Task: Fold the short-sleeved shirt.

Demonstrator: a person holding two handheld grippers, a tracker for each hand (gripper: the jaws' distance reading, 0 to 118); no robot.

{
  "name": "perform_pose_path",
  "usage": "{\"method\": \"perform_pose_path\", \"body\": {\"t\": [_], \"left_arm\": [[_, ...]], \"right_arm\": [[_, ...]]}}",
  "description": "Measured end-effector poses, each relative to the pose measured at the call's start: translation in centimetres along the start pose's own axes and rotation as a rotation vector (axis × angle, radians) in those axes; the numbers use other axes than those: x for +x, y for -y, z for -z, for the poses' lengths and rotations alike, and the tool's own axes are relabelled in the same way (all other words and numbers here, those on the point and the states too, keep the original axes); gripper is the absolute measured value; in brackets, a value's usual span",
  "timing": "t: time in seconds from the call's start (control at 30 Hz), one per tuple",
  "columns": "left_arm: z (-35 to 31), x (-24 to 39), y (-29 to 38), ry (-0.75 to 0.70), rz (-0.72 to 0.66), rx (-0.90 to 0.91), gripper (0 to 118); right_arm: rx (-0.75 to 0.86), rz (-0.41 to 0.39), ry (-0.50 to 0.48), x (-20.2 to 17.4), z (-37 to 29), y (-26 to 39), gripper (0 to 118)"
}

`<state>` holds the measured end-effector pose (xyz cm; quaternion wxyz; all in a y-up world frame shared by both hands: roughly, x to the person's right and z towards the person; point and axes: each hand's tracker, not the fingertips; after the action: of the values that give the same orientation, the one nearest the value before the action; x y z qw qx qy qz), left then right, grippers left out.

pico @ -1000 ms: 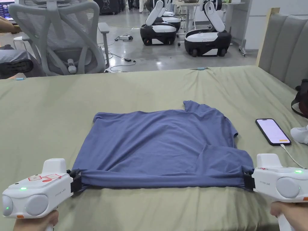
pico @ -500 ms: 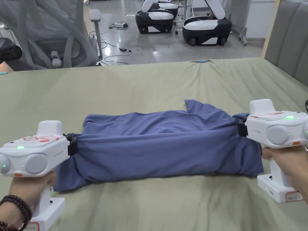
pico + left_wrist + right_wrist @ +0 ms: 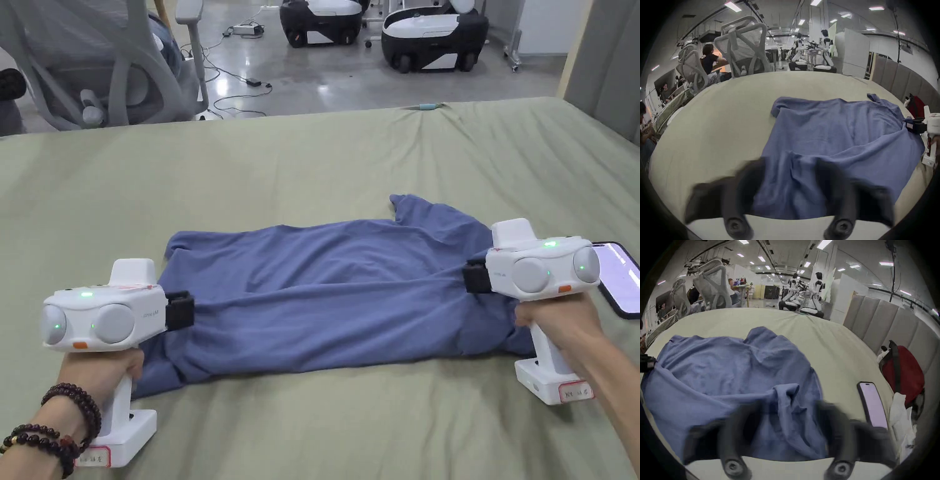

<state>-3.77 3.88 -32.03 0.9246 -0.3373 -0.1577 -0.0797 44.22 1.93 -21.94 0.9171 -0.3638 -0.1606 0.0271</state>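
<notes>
1. The blue short-sleeved cotton shirt (image 3: 325, 294) lay on the olive-sheeted bed (image 3: 312, 162), its near edge lifted.
2. The left gripper (image 3: 187, 310) and right gripper (image 3: 467, 277) each pinched one end of that edge, fingers clamped on cloth.
3. Mid-fold, judging by the raised edge; next it likely needs carrying over and laying flat.

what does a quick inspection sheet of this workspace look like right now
surface: green sheet on a bed, lightly wrinkled
job's things: blue shirt partly folded, near edge lifted over the rest
clutter: phone at the right, screen lit; red bag and white cloth beside it
grippers: left tongs and right tongs each at an end of the lifted edge; in their own views the jaws look apart
cables: wires on the floor
surroundings: office chair, wheeled robots, padded headboard
</notes>
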Motion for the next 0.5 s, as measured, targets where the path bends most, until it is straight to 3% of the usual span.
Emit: {"method": "perform_pose_path", "body": {"t": [0.07,0.2,0.23,0.27,0.3,0.33,0.37,0.4,0.5], "left_arm": [[-1.5,0.2,0.0,-0.039,0.014,0.018,111],[-6.0,0.2,0.9,-0.063,0.010,0.106,114],[-7.2,0.1,1.6,-0.055,0.006,0.107,114],[-8.3,0.1,2.1,-0.034,0.002,0.103,108],[-9.5,0.1,2.9,-0.016,0.002,0.120,84],[-10.3,0.1,3.4,-0.012,0.011,0.132,53],[-11.0,0.2,4.1,-0.025,0.015,0.140,17],[-11.5,0.1,4.6,-0.034,0.017,0.136,0],[-12.6,-0.5,5.4,-0.027,-0.023,0.116,0]], "right_arm": [[0.037,0.053,-0.004,0.4,-2.2,0.1,113],[0.059,0.071,-0.034,0.0,-7.6,1.6,105],[0.056,0.068,-0.033,-0.1,-8.6,2.2,96],[0.057,0.060,-0.036,-0.2,-9.4,2.9,80],[0.059,0.053,-0.037,-0.1,-9.6,3.4,42],[0.060,0.051,-0.032,-0.2,-10.0,4.0,13],[0.057,0.055,-0.024,-0.3,-10.5,4.6,1],[0.059,0.066,-0.029,-0.2,-11.0,5.1,1],[0.063,0.091,-0.060,-0.3,-12.5,5.7,0]]}}
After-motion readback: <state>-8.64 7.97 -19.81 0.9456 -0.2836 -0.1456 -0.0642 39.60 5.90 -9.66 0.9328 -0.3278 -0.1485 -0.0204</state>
